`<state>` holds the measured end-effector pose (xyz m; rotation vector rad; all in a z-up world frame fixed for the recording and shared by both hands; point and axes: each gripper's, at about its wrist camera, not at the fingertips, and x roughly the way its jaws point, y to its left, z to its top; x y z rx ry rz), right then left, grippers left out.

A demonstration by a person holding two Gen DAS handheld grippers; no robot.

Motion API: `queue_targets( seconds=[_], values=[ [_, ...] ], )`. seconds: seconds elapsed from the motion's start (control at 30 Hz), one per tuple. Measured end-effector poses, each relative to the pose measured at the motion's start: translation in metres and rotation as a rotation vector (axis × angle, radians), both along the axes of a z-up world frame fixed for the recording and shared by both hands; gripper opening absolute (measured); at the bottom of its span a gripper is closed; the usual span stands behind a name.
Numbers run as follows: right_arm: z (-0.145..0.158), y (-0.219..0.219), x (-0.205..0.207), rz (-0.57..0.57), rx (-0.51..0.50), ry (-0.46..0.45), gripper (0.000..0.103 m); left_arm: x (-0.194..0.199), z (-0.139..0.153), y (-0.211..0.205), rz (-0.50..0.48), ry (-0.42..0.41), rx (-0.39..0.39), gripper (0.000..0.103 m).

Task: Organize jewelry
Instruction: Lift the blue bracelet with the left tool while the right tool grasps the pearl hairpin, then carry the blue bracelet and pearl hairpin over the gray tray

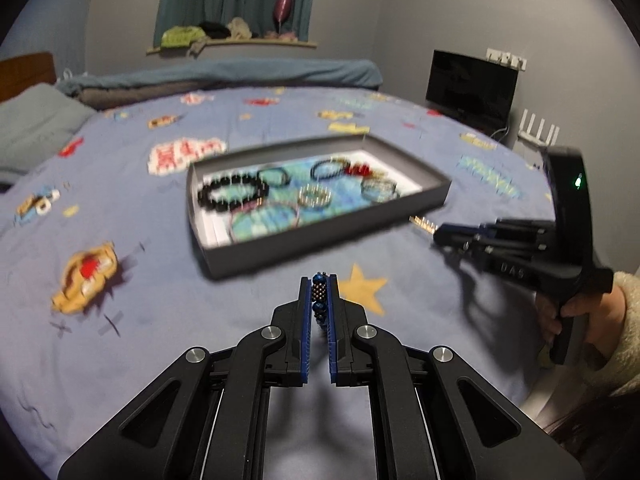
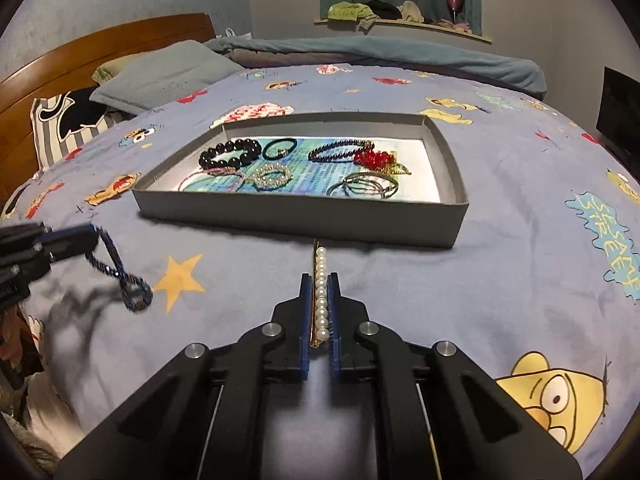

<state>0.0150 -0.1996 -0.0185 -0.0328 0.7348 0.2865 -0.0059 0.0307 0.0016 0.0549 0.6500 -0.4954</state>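
Now, we log:
Left gripper: we grasp a blue bracelet between clenched fingers.
Right gripper: we clamp a pearl clip; its tip juts past the fingertips.
Tray: just ahead of both fingertips, jewelry inside.

The bedsheet is soft matt printed cloth. The tray looks like matt grey cardboard. The pearls shine glossy and smooth between the matt black plastic arms of the right claw. At upper left, the headboard is polished wood.
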Motion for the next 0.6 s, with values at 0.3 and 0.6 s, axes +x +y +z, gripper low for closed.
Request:
queue_targets(
  seconds=[0.3,0.6],
  values=[
    [0.028,-0.002,0.004,0.037,0.008,-0.063,0.007,0.019,0.039,-0.004,-0.006,-0.079,0.010,0.007],
    [0.047,-0.019,0.043,-0.006,0.014,-0.083,0.007,0.063,0.061,-0.039,-0.058,-0.132,0.036,0.007]
  ],
)
